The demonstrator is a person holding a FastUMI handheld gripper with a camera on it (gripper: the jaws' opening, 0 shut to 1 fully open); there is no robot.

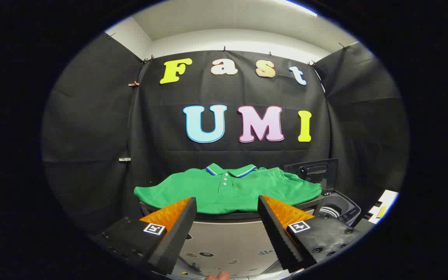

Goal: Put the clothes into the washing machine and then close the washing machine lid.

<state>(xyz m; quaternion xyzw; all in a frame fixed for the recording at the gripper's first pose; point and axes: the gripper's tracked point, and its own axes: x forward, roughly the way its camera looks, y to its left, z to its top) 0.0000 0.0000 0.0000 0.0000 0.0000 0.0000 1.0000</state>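
A green polo shirt (228, 188) with a striped collar lies spread flat on a dark table (231, 215), just beyond my fingertips. My gripper (227, 205) is open, with nothing between its fingers, and hovers in front of the shirt's near hem. To the right of the shirt stands a small top-loading washing machine (338, 210) with its dark lid (314, 172) raised upright behind the drum opening.
Black cloth walls close the booth behind and on both sides. A pale floor (228, 245) with small round marks lies below the table's front edge. A fingertip (218, 276) shows beneath the fingers. White and yellow items (382, 206) sit at the far right.
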